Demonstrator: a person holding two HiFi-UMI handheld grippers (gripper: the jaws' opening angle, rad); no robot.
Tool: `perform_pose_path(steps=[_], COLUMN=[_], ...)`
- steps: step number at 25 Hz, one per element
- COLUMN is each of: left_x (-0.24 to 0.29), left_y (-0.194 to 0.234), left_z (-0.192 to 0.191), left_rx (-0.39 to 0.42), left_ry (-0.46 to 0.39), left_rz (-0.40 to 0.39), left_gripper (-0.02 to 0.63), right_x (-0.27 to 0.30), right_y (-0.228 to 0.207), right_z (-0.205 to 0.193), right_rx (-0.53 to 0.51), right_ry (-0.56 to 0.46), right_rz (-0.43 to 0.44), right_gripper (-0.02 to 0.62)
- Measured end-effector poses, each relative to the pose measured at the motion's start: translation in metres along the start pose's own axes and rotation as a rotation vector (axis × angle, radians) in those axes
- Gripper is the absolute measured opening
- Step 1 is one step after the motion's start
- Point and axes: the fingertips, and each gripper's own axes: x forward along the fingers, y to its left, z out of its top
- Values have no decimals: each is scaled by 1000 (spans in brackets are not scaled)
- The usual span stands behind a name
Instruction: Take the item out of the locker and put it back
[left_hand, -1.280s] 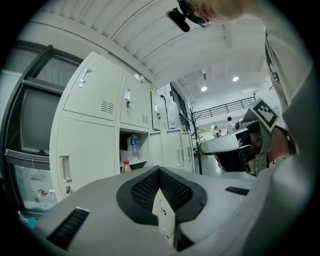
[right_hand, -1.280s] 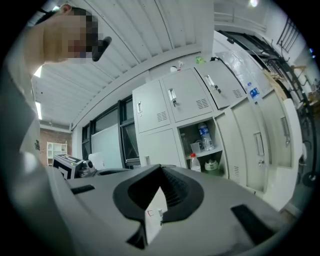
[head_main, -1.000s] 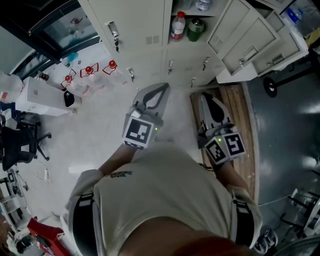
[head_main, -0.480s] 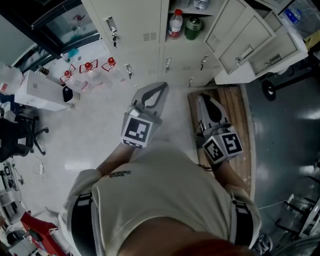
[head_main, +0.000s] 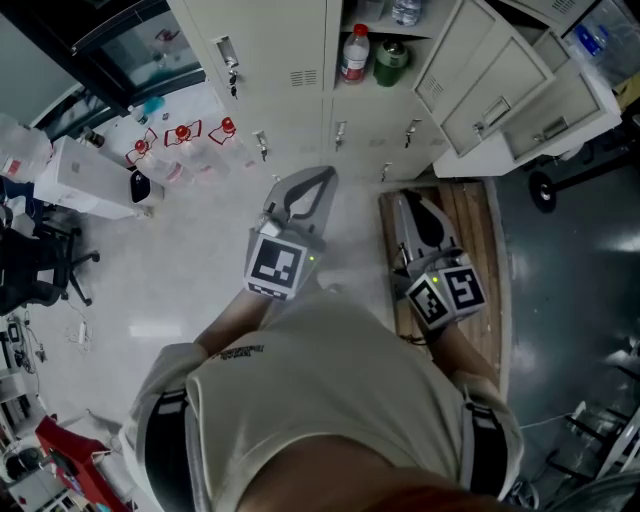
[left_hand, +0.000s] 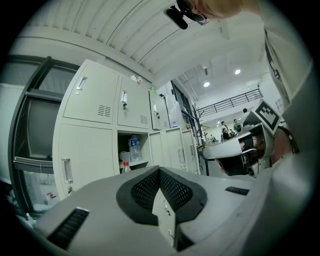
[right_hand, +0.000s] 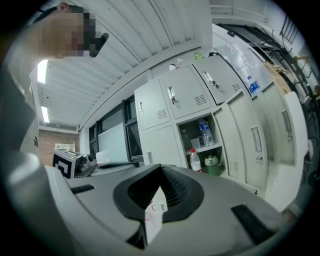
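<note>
Head view: we see the left claw (head_main: 326, 174) and the right claw (head_main: 406, 197) side by side, both aimed at the cream metal locker bank (head_main: 285, 45). Both claws are pinched together at the tips and carry nothing. Ahead of them, well apart from the tips, one compartment is open, with its cream door (head_main: 480, 75) swung out to the right of the right claw. Inside are a clear plastic bottle with a red cap (head_main: 354, 52) and a green round container (head_main: 391, 58) just beside it. A clear water bottle (head_main: 404, 10) sits on the shelf above. We cannot tell which one is the task's item. We judge the task barely begun: the door is open and nothing has been taken out. The reach, grasp, pull-out and put-back are all left.

Left gripper view: the left claw (left_hand: 159, 170) is closed and empty. The open compartment lies beyond the tips and slightly to the left. The clear water bottle (left_hand: 134, 147) is on the upper shelf, and the red cap shows below it.

Right gripper view: the right claw (right_hand: 161, 167) is closed and empty. The clear plastic bottle with a red cap (right_hand: 195, 160) and the green round container (right_hand: 212, 161) are ahead and to the right of the tips. The clear water bottle (right_hand: 206, 132) is above them.

Surface and room: there is no bench. A pale glossy floor (head_main: 190, 260) lies under the left claw and a wooden board (head_main: 485, 240) under the right claw. A dark grey floor (head_main: 570, 250) runs further right. A black office chair (head_main: 40, 270) is far to the left of both claws.
</note>
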Motion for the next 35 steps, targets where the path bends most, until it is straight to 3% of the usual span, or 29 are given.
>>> perform_pose_path(steps=[17, 35], left_x=[96, 174], left_y=[90, 159], left_z=[-20, -4], left_rx=[-44, -27], left_ry=[33, -54], left_rz=[-39, -186], left_gripper=[14, 14], right_x=[118, 216], right_y=[-58, -92], right_z=[15, 54], right_rx=[-19, -110], right_ry=[3, -55], right_rz=[-53, -170], right_gripper=[3, 3])
